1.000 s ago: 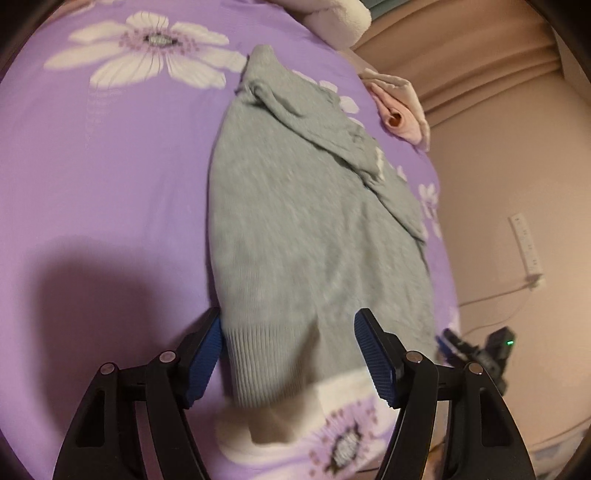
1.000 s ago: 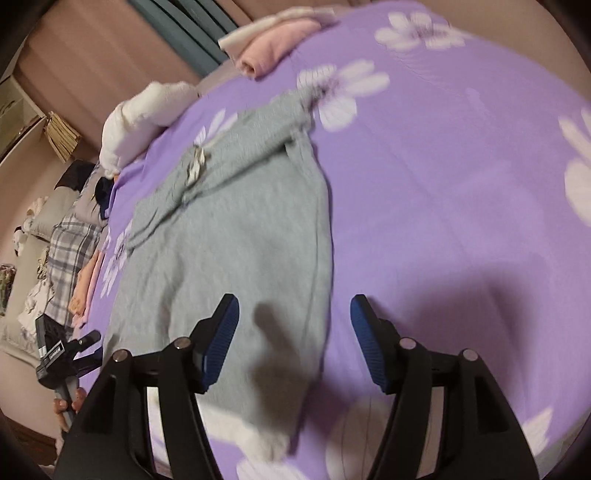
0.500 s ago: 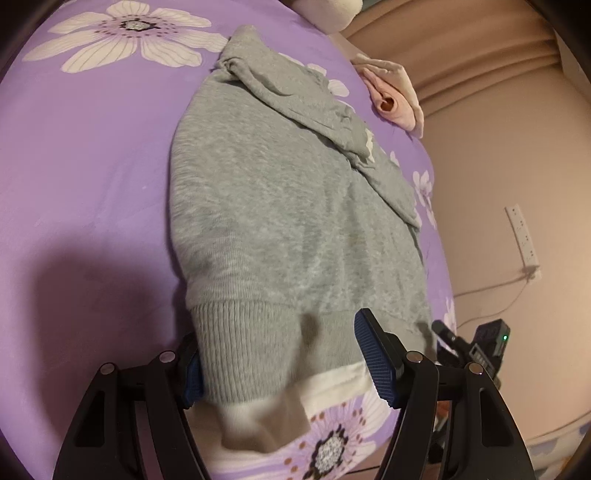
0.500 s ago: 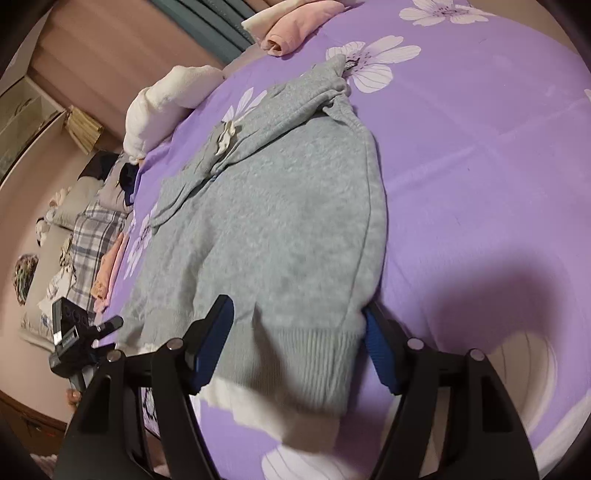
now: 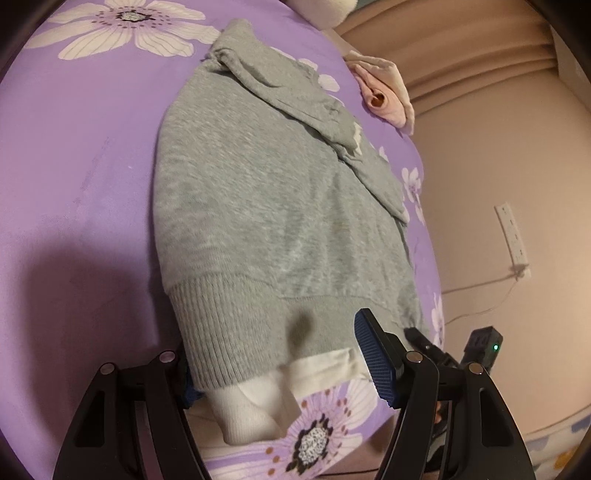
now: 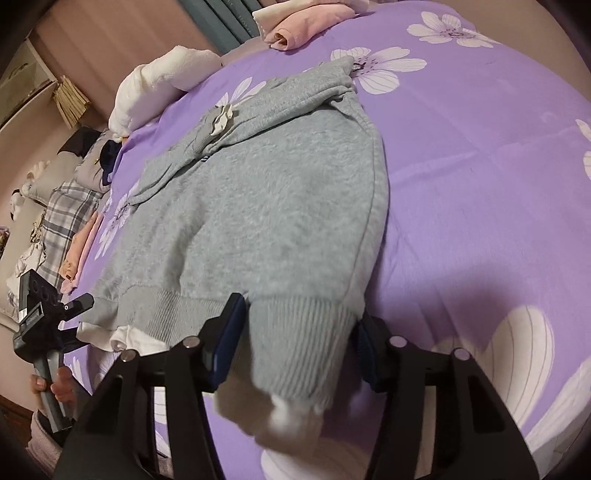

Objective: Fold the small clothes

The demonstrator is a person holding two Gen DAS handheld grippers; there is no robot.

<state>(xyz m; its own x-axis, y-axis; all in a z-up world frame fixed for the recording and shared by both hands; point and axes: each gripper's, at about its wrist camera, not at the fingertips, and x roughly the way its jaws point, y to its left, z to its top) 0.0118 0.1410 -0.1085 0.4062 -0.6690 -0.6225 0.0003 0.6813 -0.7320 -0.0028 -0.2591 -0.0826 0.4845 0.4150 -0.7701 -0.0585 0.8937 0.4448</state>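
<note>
Purple floral bedsheet [image 5: 74, 184] carries a grey sweatshirt [image 5: 266, 206] laid flat, sleeves folded across its upper part, white lining showing below the ribbed hem. Left gripper [image 5: 280, 365]: jaws apart, straddling one hem corner, right pad clear of the cloth. Right gripper [image 6: 295, 343]: jaws have just been closing, other hem corner between them; whether the pads press, cannot tell. Pink folded garment [image 6: 303, 26] lies well beyond the collar.

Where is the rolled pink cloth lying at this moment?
The rolled pink cloth lies at the far edge of the purple flowered bedspread, beyond the grey knitted sweater: upper right in the left wrist view.
</note>
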